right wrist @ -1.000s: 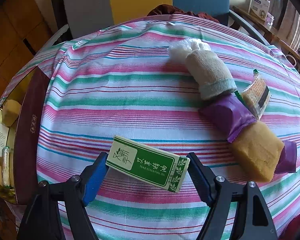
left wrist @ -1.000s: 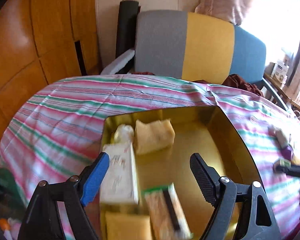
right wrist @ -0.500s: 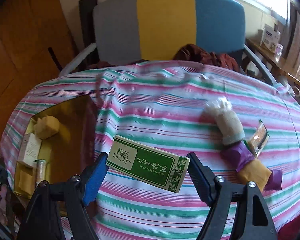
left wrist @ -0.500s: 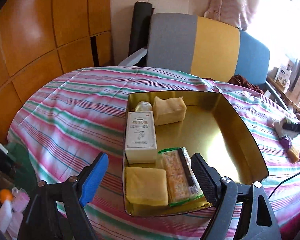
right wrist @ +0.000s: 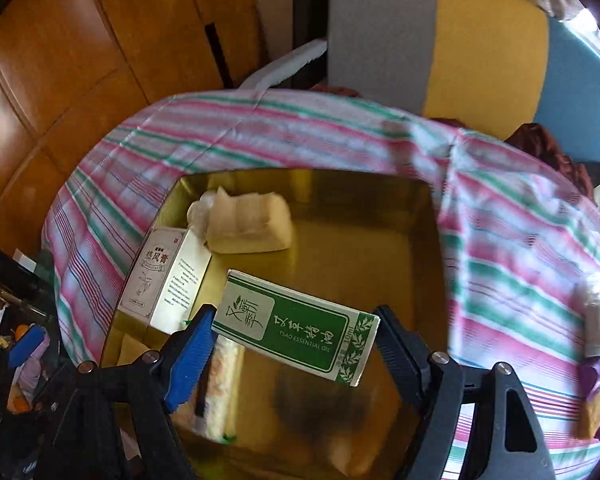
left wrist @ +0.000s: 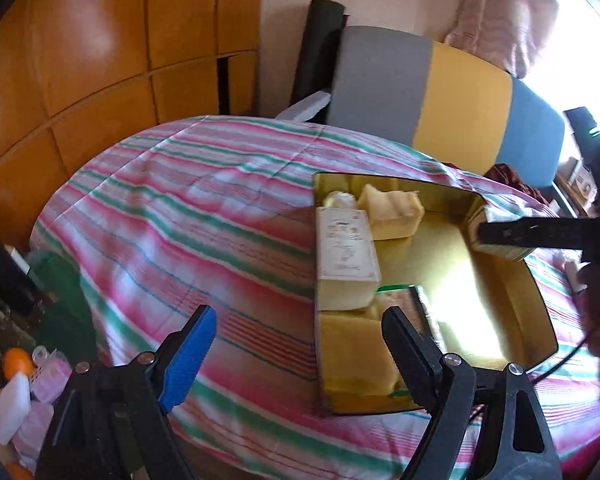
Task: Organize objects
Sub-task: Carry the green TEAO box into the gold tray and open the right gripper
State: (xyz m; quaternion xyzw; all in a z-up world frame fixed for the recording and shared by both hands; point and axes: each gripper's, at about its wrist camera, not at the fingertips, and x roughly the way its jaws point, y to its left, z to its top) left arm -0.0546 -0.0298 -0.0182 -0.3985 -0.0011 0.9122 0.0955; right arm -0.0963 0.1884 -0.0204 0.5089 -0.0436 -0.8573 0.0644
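Window blown out w/ glare, motion blur, fisheye-warped edges.

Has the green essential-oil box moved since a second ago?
Yes. The green box, in the right claw, went left from above the striped cloth to above the gold tin.

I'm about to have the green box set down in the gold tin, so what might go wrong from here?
1. The green box hangs tilted in the right gripper, so it may land on an edge and tip over.
2. The white box and the wrapped cracker pack already crowd one side of the gold tin; a drop there could stack or shove them.
3. The left gripper hovers by the tin's near corner and could knock it.
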